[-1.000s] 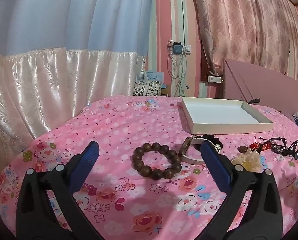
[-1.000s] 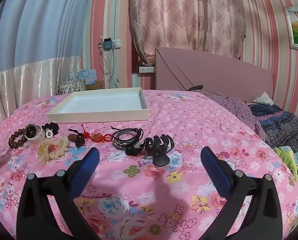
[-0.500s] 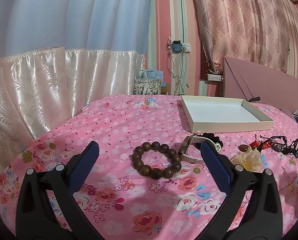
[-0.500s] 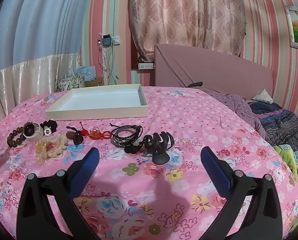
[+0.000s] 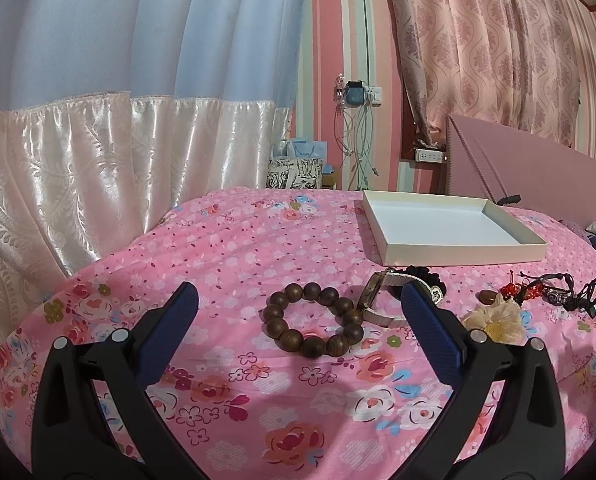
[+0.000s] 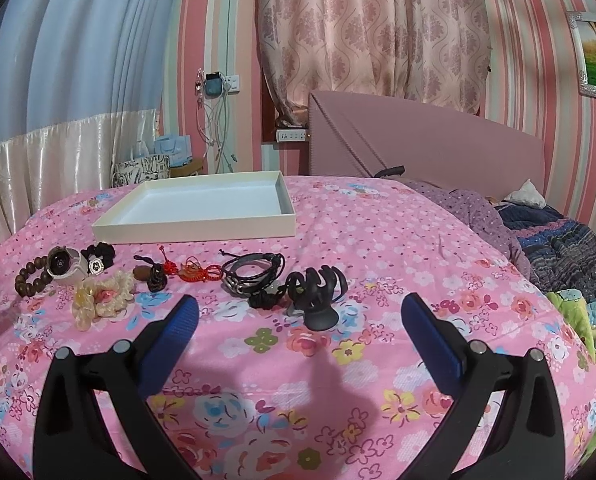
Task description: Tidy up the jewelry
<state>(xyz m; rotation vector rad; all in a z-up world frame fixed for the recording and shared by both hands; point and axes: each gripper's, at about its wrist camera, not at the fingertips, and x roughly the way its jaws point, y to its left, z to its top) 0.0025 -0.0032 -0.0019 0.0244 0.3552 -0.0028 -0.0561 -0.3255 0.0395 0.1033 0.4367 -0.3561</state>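
A brown wooden bead bracelet (image 5: pixel 312 322) lies on the pink floral bedspread, just ahead of my open left gripper (image 5: pixel 298 300). A pale watch (image 5: pixel 382 300) rests against its right side, with a black scrunchie (image 5: pixel 426 276) behind. An empty white tray (image 5: pixel 450 230) sits farther back. In the right wrist view, my open right gripper (image 6: pixel 298 300) hovers just short of a black claw clip (image 6: pixel 318 292), with nothing between its fingers. Black cord bracelets (image 6: pixel 254 270), red knotted charms (image 6: pixel 194 270), a cream scrunchie (image 6: pixel 100 294), the watch (image 6: pixel 64 266) and the beads (image 6: pixel 30 276) line up leftward before the tray (image 6: pixel 202 212).
A pink headboard (image 6: pixel 426 136) and rumpled blue and purple bedding (image 6: pixel 558 240) stand at the right. Satin curtains (image 5: pixel 78 168) hang beyond the bed's left edge. Gift bags (image 5: pixel 296 164) and a wall socket with cables (image 5: pixel 356 96) are behind the bed.
Both cameras have tilted and drifted slightly, so the jewelry sits a little lower and closer in each view. Nothing on the bed has moved, and both grippers stay open.
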